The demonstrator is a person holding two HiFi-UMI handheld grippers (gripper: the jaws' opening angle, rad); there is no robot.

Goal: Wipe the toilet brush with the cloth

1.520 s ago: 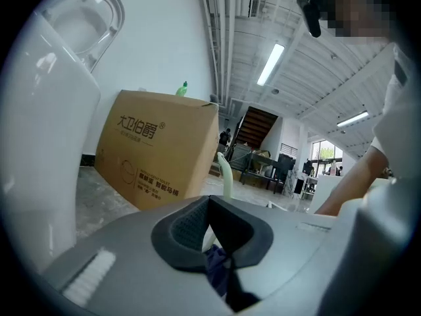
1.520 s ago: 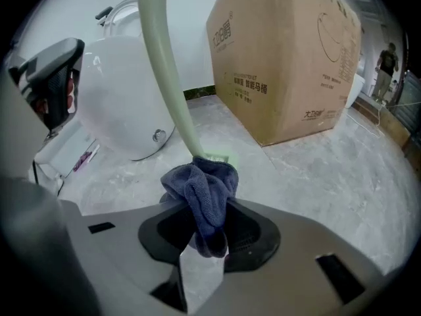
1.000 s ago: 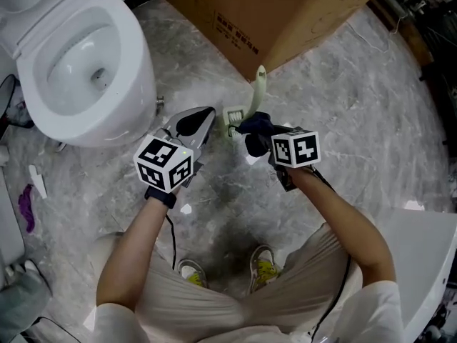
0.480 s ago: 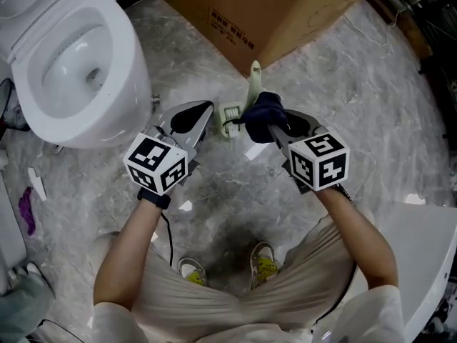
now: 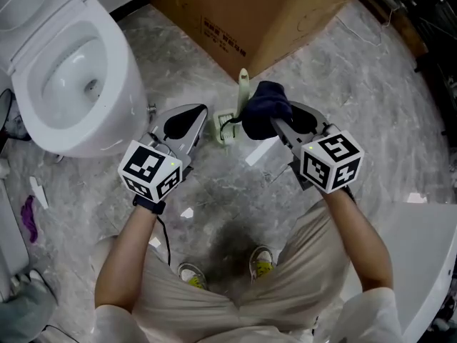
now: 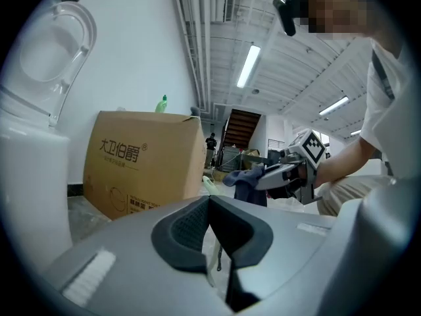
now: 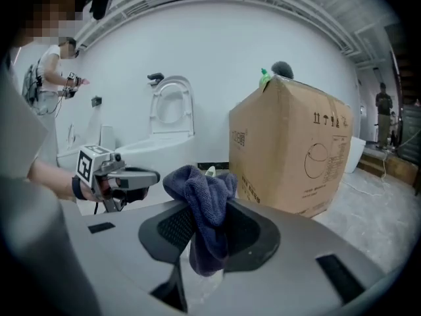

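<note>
Head view: marbled floor (image 5: 371,106), maybe wet; toilet (image 5: 123,84), box (image 5: 271,13); right gripper (image 5: 280,126) pinches cloth (image 5: 260,104).

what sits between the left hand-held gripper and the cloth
The toilet brush, its handle pointing up; the head view shows it.

Plush matt cloth (image 5: 263,106); glossy ceramic toilet (image 5: 118,84); matt cardboard box (image 5: 285,13); polished stone floor (image 5: 385,120); brush (image 5: 243,86) seemingly smooth plastic.

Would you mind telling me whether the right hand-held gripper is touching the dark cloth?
Touching. The right gripper view shows the cloth pinched between the jaws of the right hand-held gripper, its folds bulging above them.
</note>
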